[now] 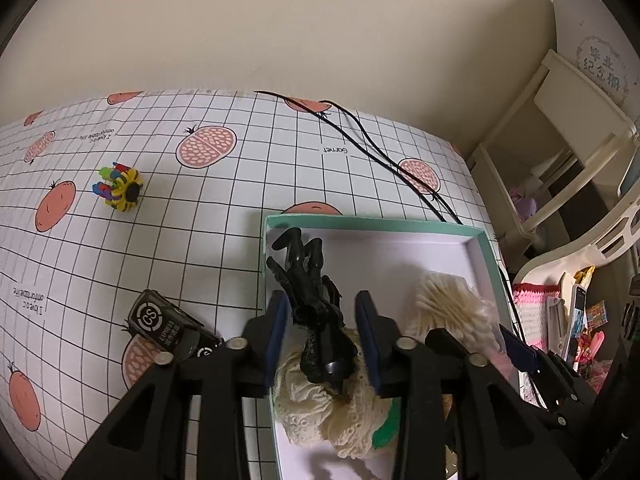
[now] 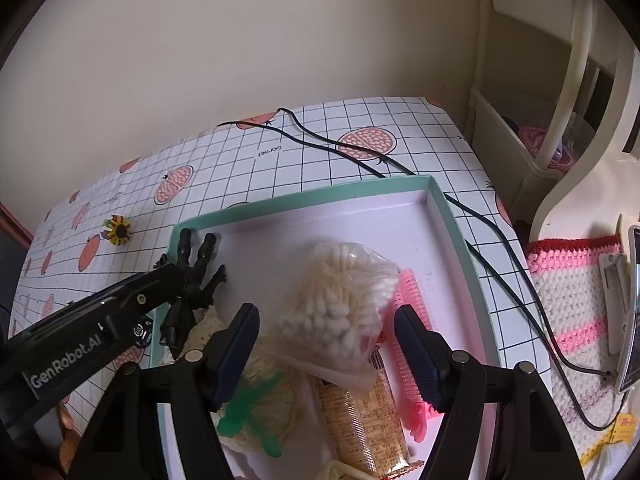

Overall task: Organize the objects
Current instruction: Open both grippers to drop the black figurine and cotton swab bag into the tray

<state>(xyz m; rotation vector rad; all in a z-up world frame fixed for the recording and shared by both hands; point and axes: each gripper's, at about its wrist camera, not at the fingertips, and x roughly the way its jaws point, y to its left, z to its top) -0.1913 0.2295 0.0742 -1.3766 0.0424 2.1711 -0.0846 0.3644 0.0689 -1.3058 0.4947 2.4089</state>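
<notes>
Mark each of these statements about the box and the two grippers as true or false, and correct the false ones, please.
1. The black toy figure lies inside the green-rimmed box. True.
2. The colourful yellow toy is in the box. False: it lies out on the checked tablecloth.
3. The right gripper is shut on the bag of cotton swabs. False: it is open, its pads apart on either side of the bag.
4. A pink hair roller lies in the box beside the bag. True.
5. The left gripper is open. True.

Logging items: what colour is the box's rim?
Mint green rim, white inside; clearest in the right wrist view.
</notes>
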